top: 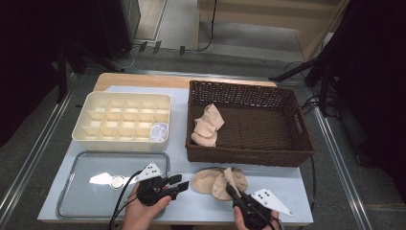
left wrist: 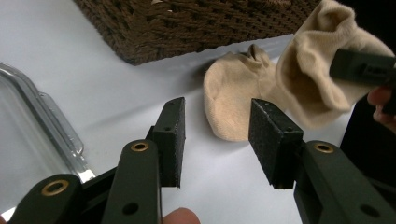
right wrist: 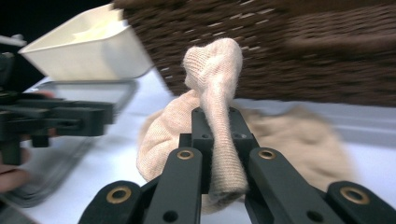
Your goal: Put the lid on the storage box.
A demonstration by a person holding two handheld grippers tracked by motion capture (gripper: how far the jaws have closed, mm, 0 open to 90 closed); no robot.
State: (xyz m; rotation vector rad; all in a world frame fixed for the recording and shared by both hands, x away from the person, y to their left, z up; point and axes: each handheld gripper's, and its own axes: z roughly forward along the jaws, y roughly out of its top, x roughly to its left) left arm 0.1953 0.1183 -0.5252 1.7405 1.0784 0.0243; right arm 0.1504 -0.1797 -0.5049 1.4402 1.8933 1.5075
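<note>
Two beige socks are at the table's front edge. One beige sock [top: 203, 181] [left wrist: 229, 98] lies flat on the white table. The other sock [top: 229, 178] [right wrist: 212, 65] [left wrist: 308, 79] is lifted and bunched, and my right gripper [top: 231, 190] [right wrist: 218, 126] is shut on its fabric, pinched between the jaws. To its left, my left gripper [top: 178, 183] [left wrist: 217, 135] hovers open with nothing between its pads, aimed at the flat sock.
A brown wicker basket [top: 297, 143] stands just behind the socks, with more beige socks [top: 207, 125] at its left end. A cream divided organiser [top: 95, 103] at the back left holds a rolled white sock [top: 159, 132]. A clear tray [top: 76, 191] lies front left.
</note>
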